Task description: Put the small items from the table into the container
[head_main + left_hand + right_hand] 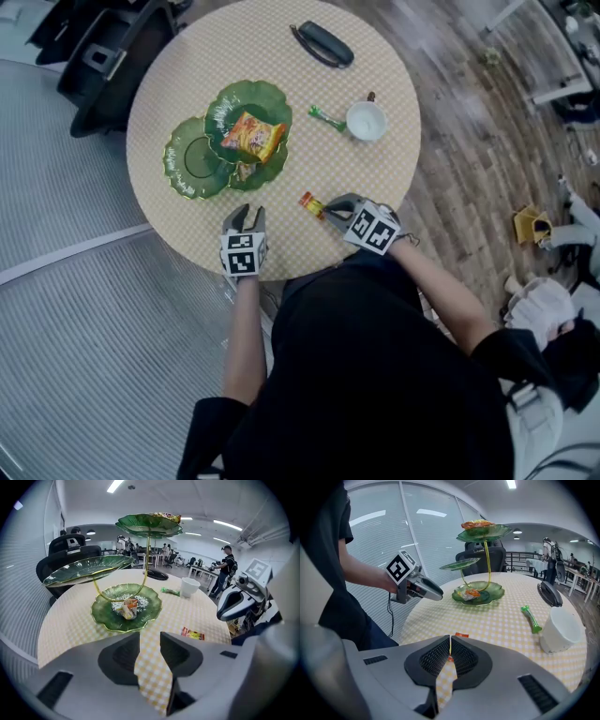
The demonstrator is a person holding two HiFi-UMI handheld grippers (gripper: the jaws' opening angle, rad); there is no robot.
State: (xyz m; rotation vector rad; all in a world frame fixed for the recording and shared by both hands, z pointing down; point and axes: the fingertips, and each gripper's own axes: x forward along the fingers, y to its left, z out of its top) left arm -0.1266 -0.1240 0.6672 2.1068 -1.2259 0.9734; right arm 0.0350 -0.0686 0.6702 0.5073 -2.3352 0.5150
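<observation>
A small red sachet (pixel 312 203) is pinched at its edge by the right gripper (pixel 450 643), jaws pressed together on it, likely for carrying to the green tiered dish (pixel 228 106), while the left gripper (pixel 150 641) is held spread and empty.

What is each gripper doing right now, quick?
Left gripper: open, empty.
Right gripper: closed on a packet.

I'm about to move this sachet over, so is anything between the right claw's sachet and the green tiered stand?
Nothing visible blocks it. Only bare checked tablecloth lies between the sachet in the right claw and the green tiered stand. The open left claw sits beside that path, near the lowest dish.
</observation>
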